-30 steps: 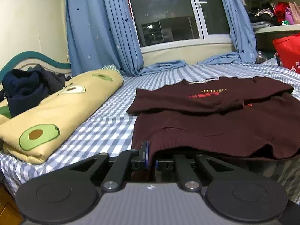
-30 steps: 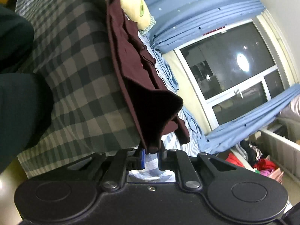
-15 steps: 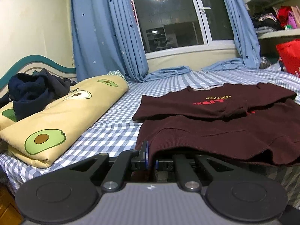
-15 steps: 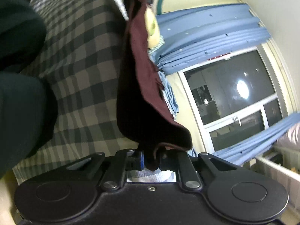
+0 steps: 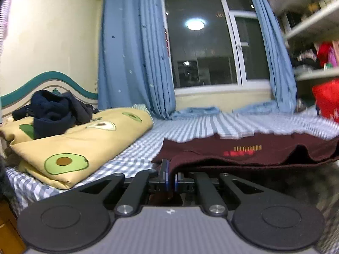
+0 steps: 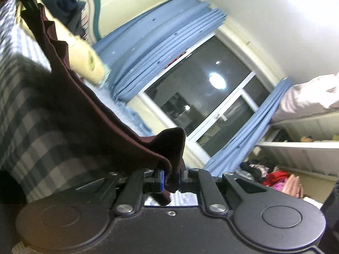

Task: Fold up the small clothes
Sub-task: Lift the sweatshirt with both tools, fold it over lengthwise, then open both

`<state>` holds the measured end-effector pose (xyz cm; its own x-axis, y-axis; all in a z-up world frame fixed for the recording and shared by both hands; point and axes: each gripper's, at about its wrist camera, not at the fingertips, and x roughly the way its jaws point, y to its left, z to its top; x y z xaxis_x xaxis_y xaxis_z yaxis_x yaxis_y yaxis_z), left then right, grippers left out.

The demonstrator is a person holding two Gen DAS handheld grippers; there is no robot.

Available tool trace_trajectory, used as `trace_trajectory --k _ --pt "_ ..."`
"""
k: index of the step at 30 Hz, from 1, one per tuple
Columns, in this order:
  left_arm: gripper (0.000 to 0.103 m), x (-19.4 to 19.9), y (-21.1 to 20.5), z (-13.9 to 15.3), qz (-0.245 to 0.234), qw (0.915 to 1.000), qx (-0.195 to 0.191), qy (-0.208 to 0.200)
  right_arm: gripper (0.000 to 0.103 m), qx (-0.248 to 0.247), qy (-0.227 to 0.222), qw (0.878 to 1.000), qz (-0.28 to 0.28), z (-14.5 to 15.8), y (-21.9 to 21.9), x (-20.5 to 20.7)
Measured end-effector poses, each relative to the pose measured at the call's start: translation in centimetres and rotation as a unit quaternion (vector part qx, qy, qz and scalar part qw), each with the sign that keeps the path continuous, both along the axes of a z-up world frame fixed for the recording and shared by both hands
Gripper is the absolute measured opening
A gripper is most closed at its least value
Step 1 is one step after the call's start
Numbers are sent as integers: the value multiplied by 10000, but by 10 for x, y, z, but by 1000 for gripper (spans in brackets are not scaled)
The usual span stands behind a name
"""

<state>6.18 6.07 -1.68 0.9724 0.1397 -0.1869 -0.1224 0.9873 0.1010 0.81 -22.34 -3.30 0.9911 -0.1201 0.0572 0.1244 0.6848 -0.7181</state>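
Maroon top (image 5: 243,150) lies on the checked bed (image 5: 131,154), its near hem raised off the sheet along the bed's near edge. Both grippers hold that hem.

L gripper (image 5: 171,178): jaws clenched on the hem's left corner, cloth pinched between the blue pads. R gripper (image 6: 171,178): jaws clamped on the other corner, a bunched flap of maroon standing up above the pads. R wrist view is rolled, so the bed runs up the left side of its picture and the stretched hem runs away toward the far-left top corner.

Why held so: w/ one corner per gripper the hem stays taut and straight, so it can likely be carried over the body as one clean edge, i.e. a bottom-to-top fold. Sleeves look already turned in over the chest; red and gold print still shows. Judged approx mid-fold: hem is up, not yet laid down.

Rest of bed: avocado-print quilt (image 5: 70,146) folded along the left edge near the headboard, dark navy clothes (image 5: 53,114) heaped on top, well apart from the top. Blue curtains (image 5: 135,63) and window at the far edge. Far half of the top looks clear for the fold to land.
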Motion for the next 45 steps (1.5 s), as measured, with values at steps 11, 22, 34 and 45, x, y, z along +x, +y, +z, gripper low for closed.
trace_trajectory --k 11,22,34,45 --pt "4 -75 -11 76 -34 9925 -95 -1214 11 426 -977 9943 -45 72 -3 -68" --pt "5 28 -22 121 -323 9973 112 -648 12 217 -720 9971 -106 101 -31 41" --pt "6 229 -23 102 -389 9975 193 563 12 637 550 9960 -310 84 -49 228" --pt "7 371 -23 6 -162 9812 328 1894 12 708 1707 9804 -681 9 -53 354"
